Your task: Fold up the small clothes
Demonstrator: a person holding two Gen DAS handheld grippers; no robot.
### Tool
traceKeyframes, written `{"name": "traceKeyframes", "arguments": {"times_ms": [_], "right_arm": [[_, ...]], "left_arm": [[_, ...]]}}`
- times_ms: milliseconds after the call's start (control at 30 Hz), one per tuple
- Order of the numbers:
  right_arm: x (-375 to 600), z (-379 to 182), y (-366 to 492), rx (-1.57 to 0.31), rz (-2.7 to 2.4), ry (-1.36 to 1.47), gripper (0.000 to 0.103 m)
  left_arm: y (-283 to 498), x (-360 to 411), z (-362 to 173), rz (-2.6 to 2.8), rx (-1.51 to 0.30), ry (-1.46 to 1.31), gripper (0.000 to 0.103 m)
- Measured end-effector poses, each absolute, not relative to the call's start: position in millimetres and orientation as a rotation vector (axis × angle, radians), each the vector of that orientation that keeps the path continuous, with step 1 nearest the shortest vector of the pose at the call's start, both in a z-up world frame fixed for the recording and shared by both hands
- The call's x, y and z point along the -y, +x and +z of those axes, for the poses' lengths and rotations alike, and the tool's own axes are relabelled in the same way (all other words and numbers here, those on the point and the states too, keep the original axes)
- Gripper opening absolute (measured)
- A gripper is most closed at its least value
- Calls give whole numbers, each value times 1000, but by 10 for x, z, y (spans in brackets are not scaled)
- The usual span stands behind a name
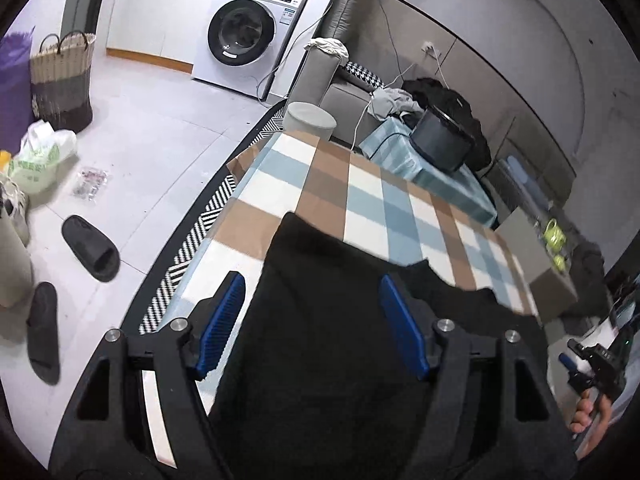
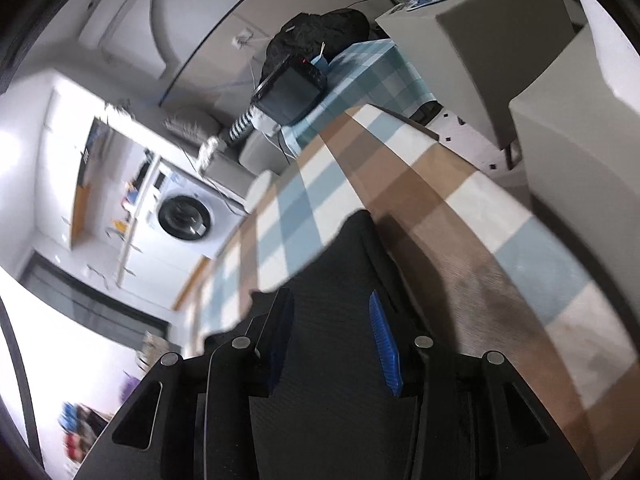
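2 grippers, left (image 1: 312, 320) and right (image 2: 332, 332), fingers spread; black garment (image 1: 320, 360) lies between them.

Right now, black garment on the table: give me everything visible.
The black garment is plain dark fabric, finely textured in the right wrist view, with no print visible. It lies on the checked tablecloth, its far edge uneven. Both the left gripper and right gripper are open above it; contact is unclear.
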State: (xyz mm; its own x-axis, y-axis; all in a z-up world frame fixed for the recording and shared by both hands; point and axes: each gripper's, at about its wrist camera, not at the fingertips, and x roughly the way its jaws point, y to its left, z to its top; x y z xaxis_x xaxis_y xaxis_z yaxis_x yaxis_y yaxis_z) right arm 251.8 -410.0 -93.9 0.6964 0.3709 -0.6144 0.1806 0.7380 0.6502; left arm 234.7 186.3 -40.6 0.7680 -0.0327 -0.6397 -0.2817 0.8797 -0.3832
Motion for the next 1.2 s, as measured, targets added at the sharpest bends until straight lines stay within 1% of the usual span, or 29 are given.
{"name": "traceKeyframes", "arguments": {"times_ms": [233, 267, 300, 367, 467, 533, 567, 600, 667, 767, 867, 933, 967, 1000, 1200], "right_arm": [[3969, -1040, 2112, -911, 130, 494, 41], [3943, -1056, 2040, -915, 133, 449, 43], [3909, -1076, 1957, -919, 131, 397, 48], [3836, -1146, 1802, -940, 130, 310, 50], [3769, -1278, 1663, -981, 158, 255, 50], [3756, -1317, 1634, -968, 162, 243, 50], [3746, -1322, 1629, -962, 167, 240, 47], [3736, -1329, 1618, -958, 181, 245, 32], [3678, -1324, 1581, -956, 243, 246, 16], [3596, -1244, 1480, -903, 253, 200, 16], [3590, -1210, 1423, -902, 163, 169, 17], [3538, -1188, 1355, -901, 211, 191, 29], [3494, -1183, 1318, -902, 228, 195, 40], [3428, -1185, 1285, -903, 251, 194, 42], [2980, -1274, 1238, -943, 368, 174, 42]], "left_arm": [[1854, -1817, -505, 125, -738, -454, 69], [1788, -1807, -536, 126, -749, -449, 69], [1721, -1795, -564, 127, -761, -443, 69], [1574, -1768, -632, 129, -787, -431, 69], [1358, -1715, -736, 137, -825, -429, 69], [1212, -1671, -801, 145, -841, -420, 69], [1154, -1654, -829, 147, -846, -418, 69], [1091, -1628, -850, 147, -854, -411, 69], [985, -1589, -890, 160, -864, -399, 69], [786, -1565, -918, 180, -862, -406, 69], [607, -1519, -948, 176, -867, -417, 69], [506, -1471, -946, 179, -871, -411, 69], [477, -1453, -938, 177, -872, -415, 69], [438, -1438, -937, 174, -869, -425, 69], [204, -1318, -886, 149, -841, -469, 69]]}}
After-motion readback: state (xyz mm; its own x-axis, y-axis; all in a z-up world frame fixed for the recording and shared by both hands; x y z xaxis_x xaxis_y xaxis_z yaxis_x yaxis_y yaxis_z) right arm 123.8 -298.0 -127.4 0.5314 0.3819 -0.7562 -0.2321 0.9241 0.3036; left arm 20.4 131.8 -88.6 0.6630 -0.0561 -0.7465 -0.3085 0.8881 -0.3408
